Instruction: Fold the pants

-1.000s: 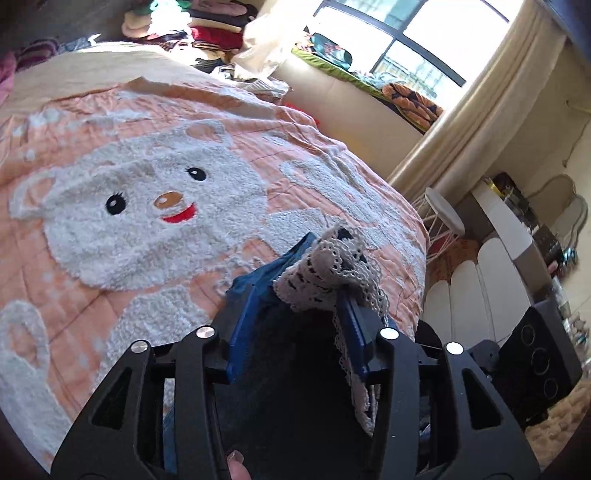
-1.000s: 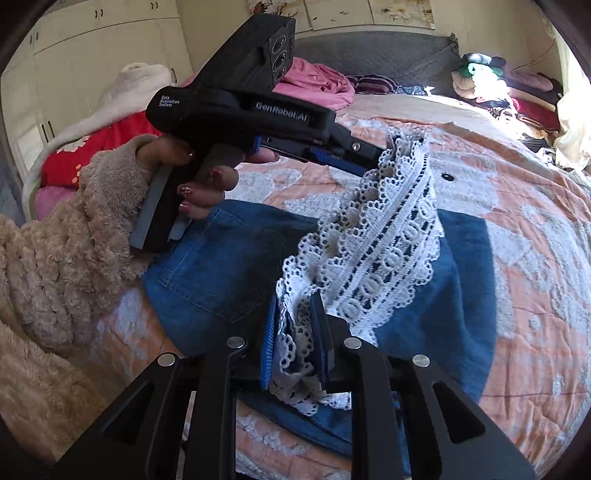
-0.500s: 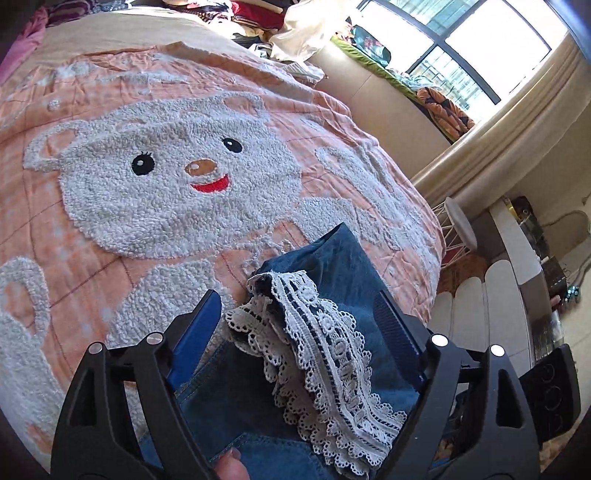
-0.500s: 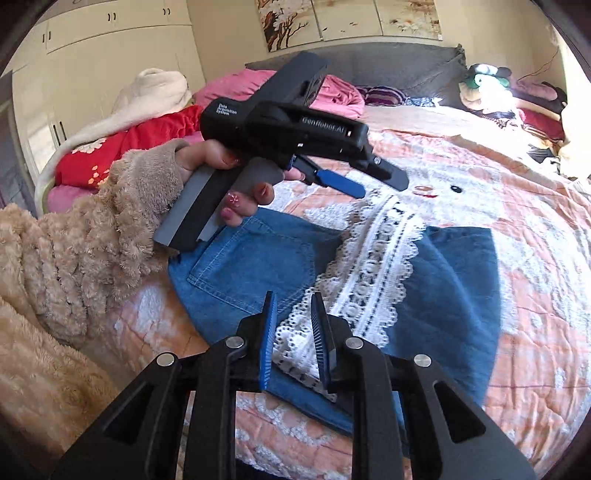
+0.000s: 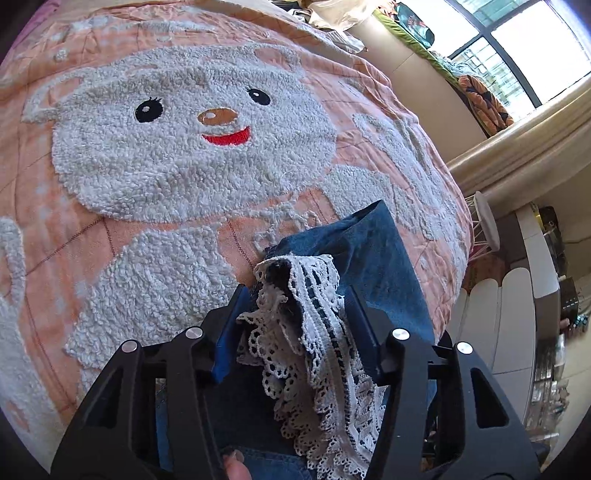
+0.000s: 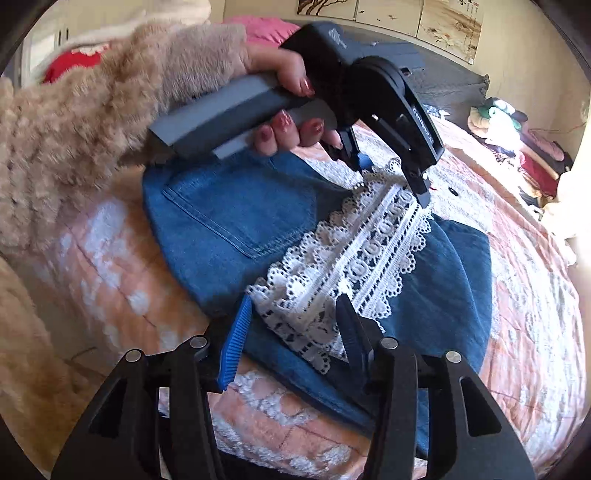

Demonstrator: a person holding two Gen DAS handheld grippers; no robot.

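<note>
Bedroom, sunlit, with bed and window.
Peach bedspread (image 5: 66,206) with fluffy white bear design (image 5: 192,144); large dark-framed window (image 5: 517,40) with cream curtain (image 5: 524,140); small white round stool (image 5: 487,225); grey headboard (image 6: 454,88); framed pictures (image 6: 450,22) on cream wall; piled clothes (image 6: 517,125) at the bed's far side.

Bare bedspread (image 5: 155,236) beyond pants (image 6: 236,210); clothes pile (image 6: 509,125) far off.

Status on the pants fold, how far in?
Done: denim pants folded once, lace hem lying over the pocket end on the bear blanket. In hand: both grippers, left and right, jaws open astride the lace. Left: smoothing, possibly another fold.
</note>
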